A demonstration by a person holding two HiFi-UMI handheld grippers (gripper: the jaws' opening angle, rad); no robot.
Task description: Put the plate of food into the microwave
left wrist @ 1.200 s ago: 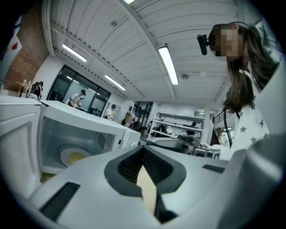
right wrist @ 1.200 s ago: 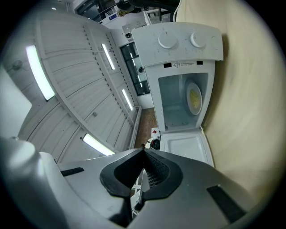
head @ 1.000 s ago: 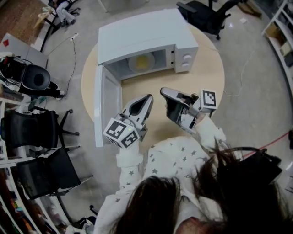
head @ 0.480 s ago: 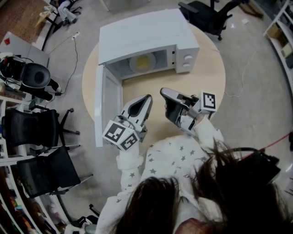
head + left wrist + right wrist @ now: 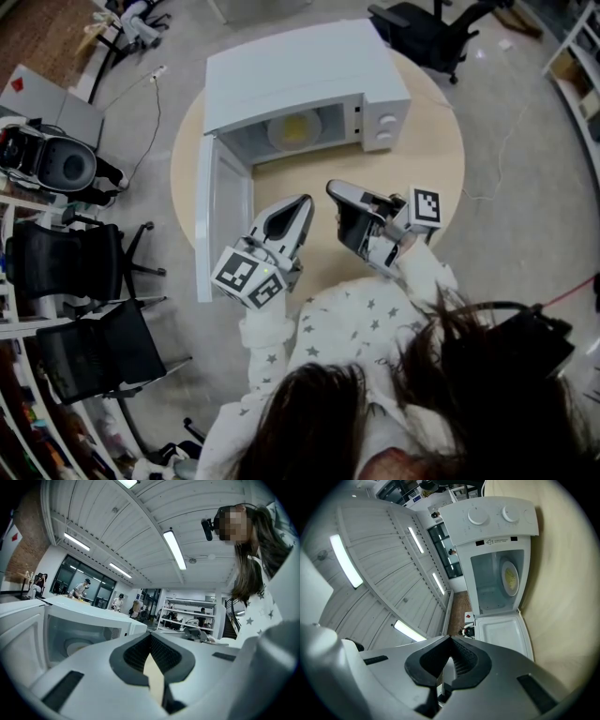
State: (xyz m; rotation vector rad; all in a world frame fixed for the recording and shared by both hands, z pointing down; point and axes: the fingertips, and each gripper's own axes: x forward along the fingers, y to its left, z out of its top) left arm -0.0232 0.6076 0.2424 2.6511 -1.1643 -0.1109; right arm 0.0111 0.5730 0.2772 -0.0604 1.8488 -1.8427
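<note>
The white microwave [image 5: 300,70] stands at the far side of the round wooden table [image 5: 422,159], its door [image 5: 220,220] swung wide open to the left. Inside it, a plate of yellow food [image 5: 293,129] rests on the turntable. My left gripper [image 5: 305,202] hovers over the table in front of the door, shut with nothing between its jaws. Beside it, my right gripper [image 5: 333,187] is also shut and empty. In the right gripper view the open microwave [image 5: 492,522] and the plate [image 5: 510,578] show ahead of the gripper [image 5: 451,639]. The left gripper view has the plate [image 5: 77,646] left of the gripper [image 5: 150,635].
Black office chairs [image 5: 66,262] stand left of the table and another chair [image 5: 422,33] behind it. Cables run over the floor. The open door [image 5: 501,634] overhangs the table's left edge. Bare tabletop [image 5: 309,178] lies between the grippers and the microwave.
</note>
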